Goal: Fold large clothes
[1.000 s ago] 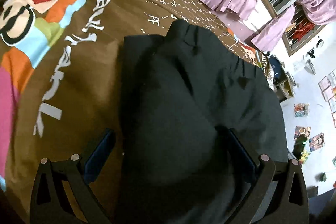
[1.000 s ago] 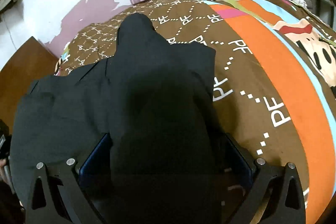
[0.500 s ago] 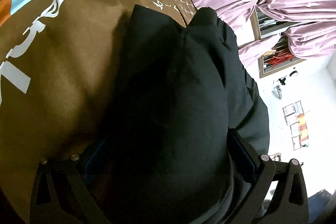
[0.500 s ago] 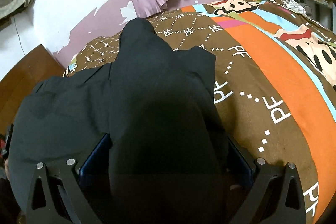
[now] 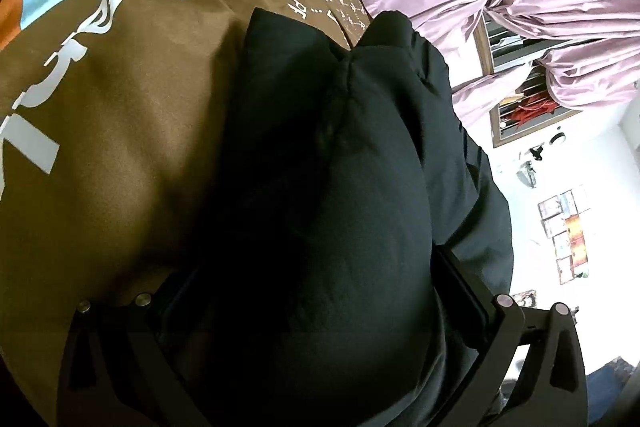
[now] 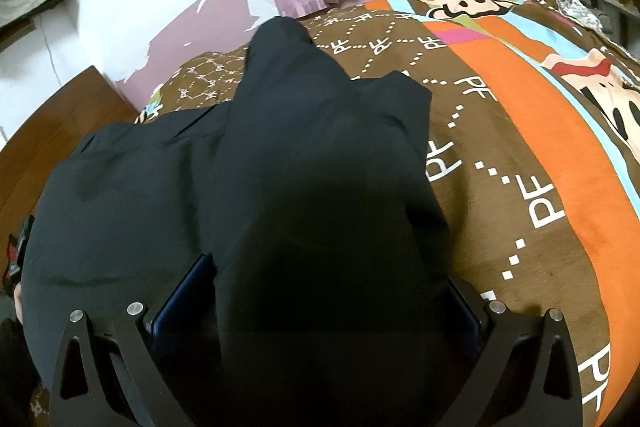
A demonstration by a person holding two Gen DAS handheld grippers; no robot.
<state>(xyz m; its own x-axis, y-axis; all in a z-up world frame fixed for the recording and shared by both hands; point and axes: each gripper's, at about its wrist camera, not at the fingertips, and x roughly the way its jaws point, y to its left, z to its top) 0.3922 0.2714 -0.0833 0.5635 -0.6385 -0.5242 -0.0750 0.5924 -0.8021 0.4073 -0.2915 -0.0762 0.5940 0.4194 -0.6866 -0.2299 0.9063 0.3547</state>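
Note:
A large black garment (image 5: pixel 340 167) lies on a bed, and one part of it rises in a bunched fold toward the camera. My left gripper (image 5: pixel 312 291) has its jaws wide apart. The black cloth fills the gap and hides the fingertips. In the right wrist view the same black garment (image 6: pixel 304 155) runs from a far peak down over my right gripper (image 6: pixel 320 291). Its blue-padded fingers (image 6: pixel 180 295) also stand wide apart, with the fold draped between and over them. The rest of the garment spreads flat to the left.
The brown bedspread (image 6: pixel 520 155) has orange and blue cartoon stripes and white letters. Purple curtains (image 5: pixel 560 7) hang at a wood-framed window. A white and purple wall stands behind the bed, and a wooden headboard (image 6: pixel 48 131) is at the left. Posters (image 5: pixel 564 239) hang on the wall.
The left gripper has tilted up and closed in on the fold, so the black cloth fills more of its view. The right gripper has risen slightly with the fold still across it.

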